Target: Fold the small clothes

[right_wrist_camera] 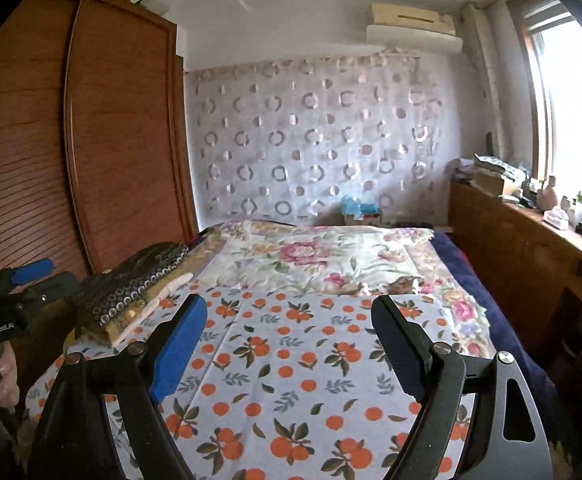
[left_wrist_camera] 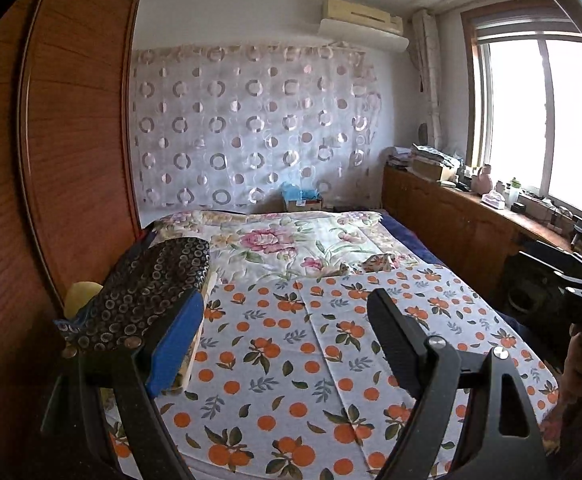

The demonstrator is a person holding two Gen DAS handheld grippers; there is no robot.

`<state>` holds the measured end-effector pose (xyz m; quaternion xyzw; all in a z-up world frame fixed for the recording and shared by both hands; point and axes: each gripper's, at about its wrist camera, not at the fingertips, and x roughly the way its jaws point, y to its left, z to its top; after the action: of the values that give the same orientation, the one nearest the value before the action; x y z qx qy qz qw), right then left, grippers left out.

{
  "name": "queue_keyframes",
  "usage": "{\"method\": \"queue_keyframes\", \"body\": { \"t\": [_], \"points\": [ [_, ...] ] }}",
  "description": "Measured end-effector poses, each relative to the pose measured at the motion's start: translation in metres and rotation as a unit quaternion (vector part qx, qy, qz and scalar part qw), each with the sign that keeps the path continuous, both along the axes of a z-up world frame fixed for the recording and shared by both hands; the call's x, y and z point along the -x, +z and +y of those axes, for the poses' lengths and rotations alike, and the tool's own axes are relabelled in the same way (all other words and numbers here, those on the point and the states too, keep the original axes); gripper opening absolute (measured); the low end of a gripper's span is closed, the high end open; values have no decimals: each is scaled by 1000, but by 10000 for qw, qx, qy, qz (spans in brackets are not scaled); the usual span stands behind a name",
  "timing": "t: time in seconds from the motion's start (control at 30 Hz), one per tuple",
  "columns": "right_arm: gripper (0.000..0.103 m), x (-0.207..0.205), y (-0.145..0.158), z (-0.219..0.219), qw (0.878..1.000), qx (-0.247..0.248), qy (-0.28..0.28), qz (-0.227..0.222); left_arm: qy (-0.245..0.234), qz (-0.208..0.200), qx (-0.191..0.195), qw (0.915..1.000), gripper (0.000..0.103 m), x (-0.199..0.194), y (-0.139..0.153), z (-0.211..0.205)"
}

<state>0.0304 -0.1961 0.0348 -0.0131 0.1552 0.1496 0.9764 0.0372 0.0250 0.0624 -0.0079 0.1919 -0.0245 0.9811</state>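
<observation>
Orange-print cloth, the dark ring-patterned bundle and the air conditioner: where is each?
orange-print cloth (right_wrist_camera: 291,360), right wrist view, on its flat middle.
dark ring-patterned bundle (left_wrist_camera: 151,280), left wrist view, on its top face.
air conditioner (left_wrist_camera: 363,14), left wrist view, on its front panel.

Bed sheet (left_wrist_camera: 299,364) was white with orange fruit, green leaves — quilt (left_wrist_camera: 291,244) pink-floral on cream; folded cloth (left_wrist_camera: 151,288) dark, pale rings; wardrobe (left_wrist_camera: 75,120) reddish-brown.
</observation>
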Motion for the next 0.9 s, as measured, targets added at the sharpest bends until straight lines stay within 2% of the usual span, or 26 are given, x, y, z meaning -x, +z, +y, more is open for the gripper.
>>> {"method": "queue_keyframes", "body": {
  "t": [0.2, 0.9],
  "points": [
    [86, 0, -11, 5, 10000, -45, -62, 1, -17, -23, -44, 10000, 84, 0, 0, -2],
    [86, 6, -1, -12, 10000, -54, -39, 33, 15, -66, -41, 10000, 84, 1, 1, -1]
  ]
}}
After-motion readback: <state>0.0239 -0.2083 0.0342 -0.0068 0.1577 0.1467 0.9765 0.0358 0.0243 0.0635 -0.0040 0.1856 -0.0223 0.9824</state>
